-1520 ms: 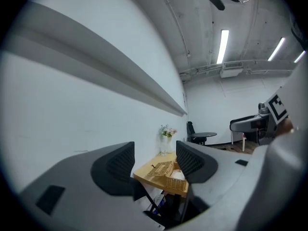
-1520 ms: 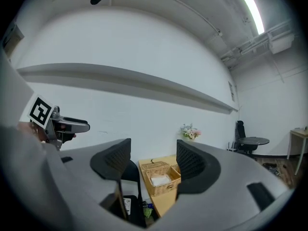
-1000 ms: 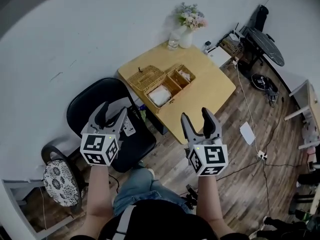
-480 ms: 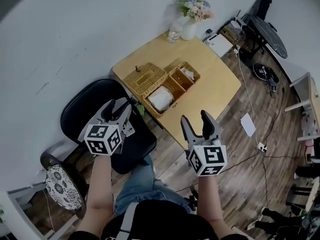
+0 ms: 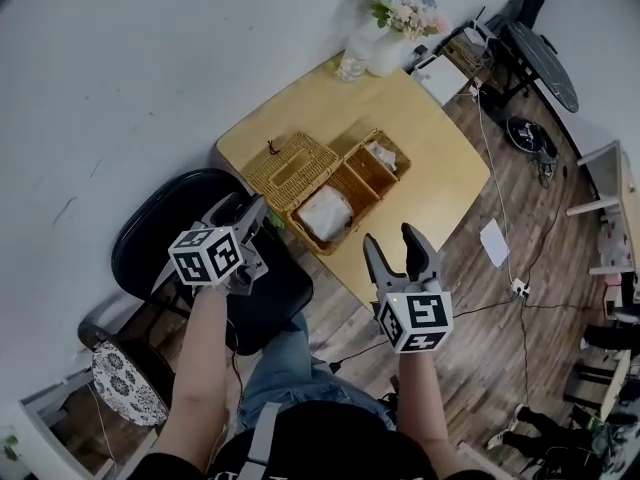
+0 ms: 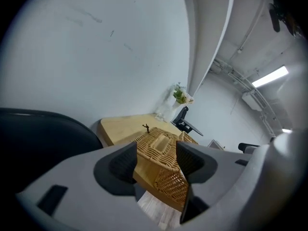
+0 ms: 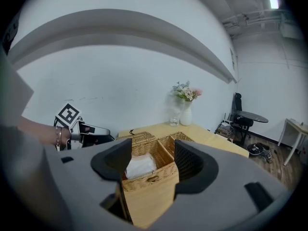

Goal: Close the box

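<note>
An open wicker box (image 5: 340,193) sits on the wooden table (image 5: 440,158). Its lid (image 5: 292,166) lies flat, hinged back to the left. One compartment holds a white bundle (image 5: 325,211). My left gripper (image 5: 243,211) is open just off the table's near-left edge, close to the lid. In the left gripper view the lid (image 6: 161,146) shows between the empty jaws of the gripper (image 6: 156,162). My right gripper (image 5: 395,246) hangs open in front of the table's near edge. In the right gripper view the box (image 7: 147,177) stands ahead of the gripper (image 7: 153,162), apart from it.
A black office chair (image 5: 190,243) is under my left arm. A vase of flowers (image 5: 395,13) and a glass (image 5: 352,63) stand at the table's far corner. A patterned stool (image 5: 125,383), cables and a paper sheet (image 5: 494,240) are on the wood floor.
My left gripper has risen and moved forward towards the lid's near edge. The right gripper has hardly moved. The view has shifted, so the table sits lower and larger.
</note>
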Available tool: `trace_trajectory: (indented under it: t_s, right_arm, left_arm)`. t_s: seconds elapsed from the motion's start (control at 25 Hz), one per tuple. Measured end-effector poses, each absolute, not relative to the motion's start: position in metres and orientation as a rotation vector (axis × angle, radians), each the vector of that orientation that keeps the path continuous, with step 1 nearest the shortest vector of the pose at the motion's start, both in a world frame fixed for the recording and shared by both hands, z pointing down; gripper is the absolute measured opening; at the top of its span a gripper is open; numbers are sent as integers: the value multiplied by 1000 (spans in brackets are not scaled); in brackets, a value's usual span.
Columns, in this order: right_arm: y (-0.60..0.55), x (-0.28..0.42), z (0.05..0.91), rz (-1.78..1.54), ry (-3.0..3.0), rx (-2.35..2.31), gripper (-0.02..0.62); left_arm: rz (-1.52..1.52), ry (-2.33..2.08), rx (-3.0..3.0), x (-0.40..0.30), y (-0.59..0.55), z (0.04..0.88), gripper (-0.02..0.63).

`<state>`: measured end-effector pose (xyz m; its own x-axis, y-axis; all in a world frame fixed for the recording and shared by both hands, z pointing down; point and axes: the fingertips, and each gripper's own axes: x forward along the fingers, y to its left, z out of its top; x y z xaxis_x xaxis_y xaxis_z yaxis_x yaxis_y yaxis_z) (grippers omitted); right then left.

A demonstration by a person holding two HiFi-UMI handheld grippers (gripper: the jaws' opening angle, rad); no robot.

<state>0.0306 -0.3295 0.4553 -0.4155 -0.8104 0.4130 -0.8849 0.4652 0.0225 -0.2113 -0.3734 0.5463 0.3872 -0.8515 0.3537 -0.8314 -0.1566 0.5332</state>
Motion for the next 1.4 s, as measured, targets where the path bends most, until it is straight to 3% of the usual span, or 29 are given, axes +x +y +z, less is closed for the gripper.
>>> trace_trajectory:
  t_s: [0.68,0.96,1.4]
  right_arm:
    - [-365,30,483,267,-2286,1344,225]
    - [-369,26,482,259,-2280,1344,215]
    - [-356,29,461,202,-2331,1330,202]
  left_arm:
    - [-507,-1080,1545,-221,-429,608,252]
    - [-523,-1126,1556,-230,-432,604,117]
    - [-446,-1318,1751,-232,-428,554,83]
